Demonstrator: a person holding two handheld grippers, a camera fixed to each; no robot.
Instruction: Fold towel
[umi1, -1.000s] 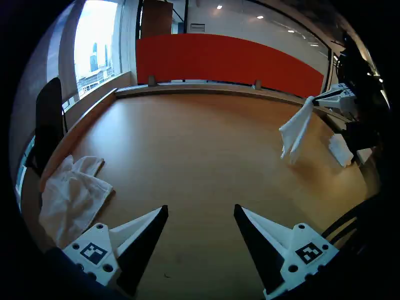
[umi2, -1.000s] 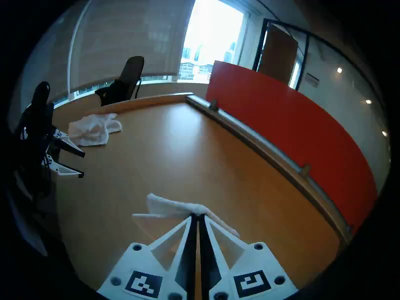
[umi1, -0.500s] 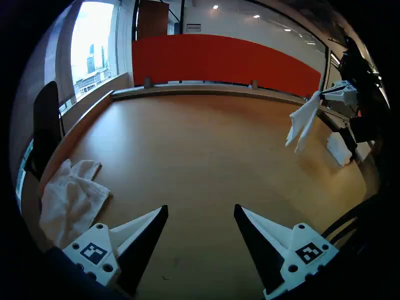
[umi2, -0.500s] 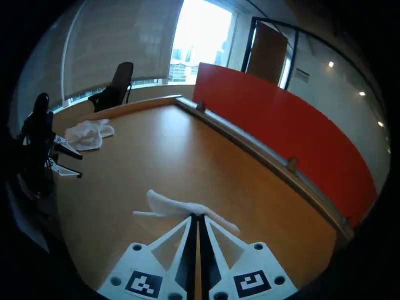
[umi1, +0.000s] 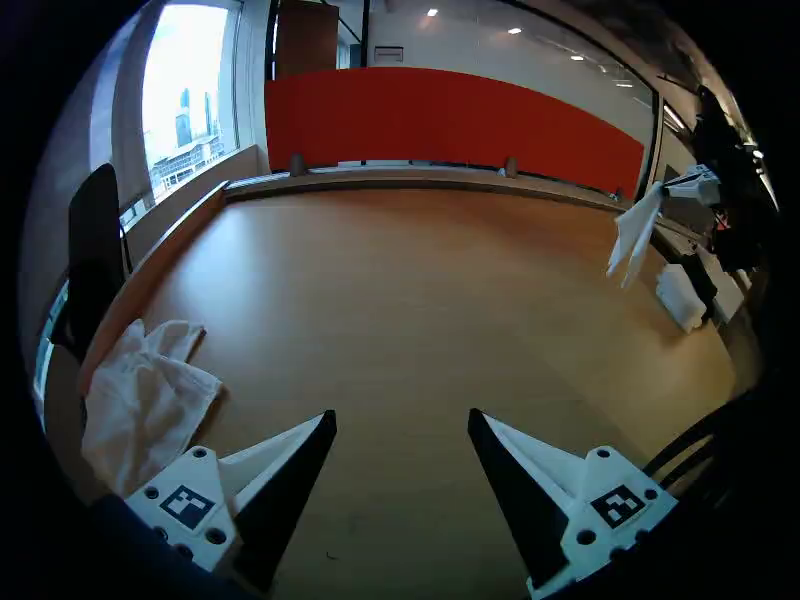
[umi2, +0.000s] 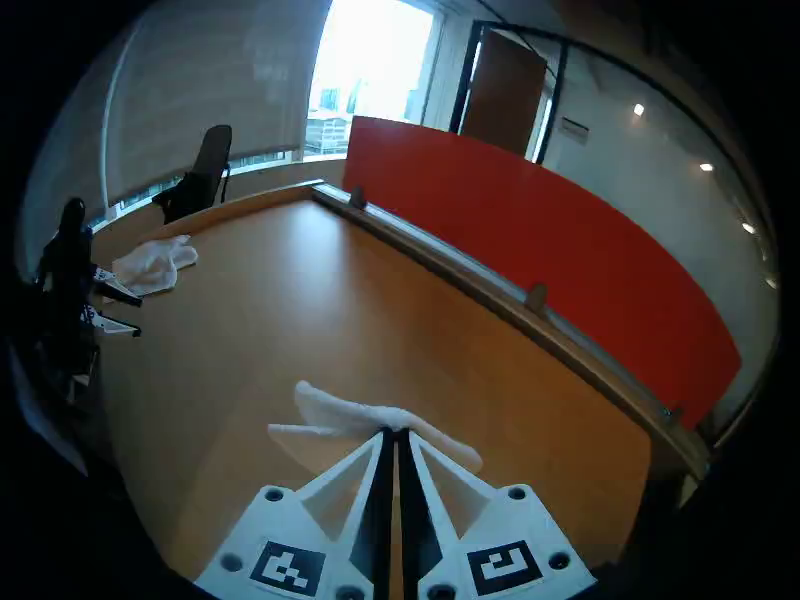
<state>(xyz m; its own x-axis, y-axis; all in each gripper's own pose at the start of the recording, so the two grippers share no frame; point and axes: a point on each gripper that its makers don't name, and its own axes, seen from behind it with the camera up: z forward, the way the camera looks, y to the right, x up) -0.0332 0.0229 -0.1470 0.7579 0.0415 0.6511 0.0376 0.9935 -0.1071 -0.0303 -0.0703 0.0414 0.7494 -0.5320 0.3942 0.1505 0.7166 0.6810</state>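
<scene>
The right claw is clamped on the towel, which hangs off its tips above the bench. The left claw gapes wide, a crumpled cloth near it.

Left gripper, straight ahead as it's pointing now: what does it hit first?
Probably the bare tabletop: the open left gripper seems to tilt slightly down toward the wood. The crumpled towel lies off to its left, out of that line. Depth is hard to judge here.
</scene>
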